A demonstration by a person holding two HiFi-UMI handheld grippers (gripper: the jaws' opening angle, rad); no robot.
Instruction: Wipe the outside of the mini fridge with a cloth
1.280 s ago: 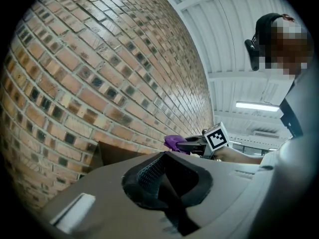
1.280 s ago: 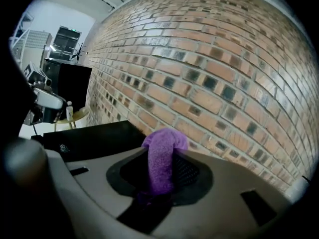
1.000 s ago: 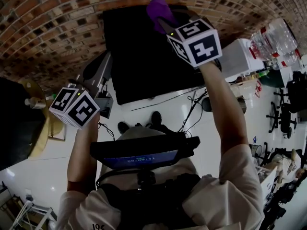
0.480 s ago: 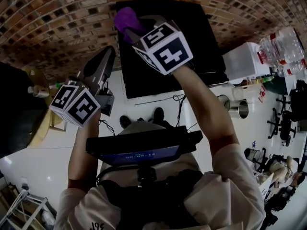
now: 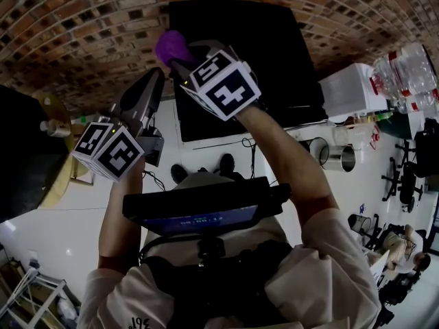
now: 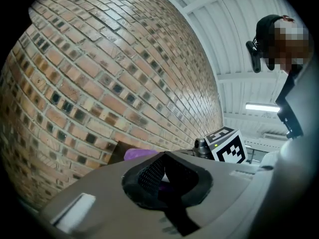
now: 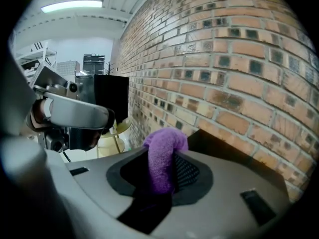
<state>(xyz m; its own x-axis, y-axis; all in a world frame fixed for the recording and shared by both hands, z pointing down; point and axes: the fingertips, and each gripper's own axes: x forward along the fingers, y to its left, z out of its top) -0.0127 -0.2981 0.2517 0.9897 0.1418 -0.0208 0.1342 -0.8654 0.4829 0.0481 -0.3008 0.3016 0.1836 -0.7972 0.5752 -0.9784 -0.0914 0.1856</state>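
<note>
The right claw [image 5: 180, 64] pinched a purple cloth [image 5: 171, 45]. The cloth stuck out past the claw's tips like a fat thumb and bent over at its end. The black mini fridge [image 5: 260, 53] stood on the shiny white floor [image 5: 62, 232], with its back to the brick wall [image 5: 68, 33]. The cloth was right at the fridge's left edge, close to the wall. The fridge's wide dark face lay off to the right of the cloth. I could not tell if the cloth was touching the fridge yet. The right hand was the near one, so I think it would do the wiping by sliding to the right across the fridge. The left claw [image 6: 162, 180] was pressed together with nothing in it. It hung level, left of the fridge and apart from it. The room was big, with long lights on the ceiling.
</note>
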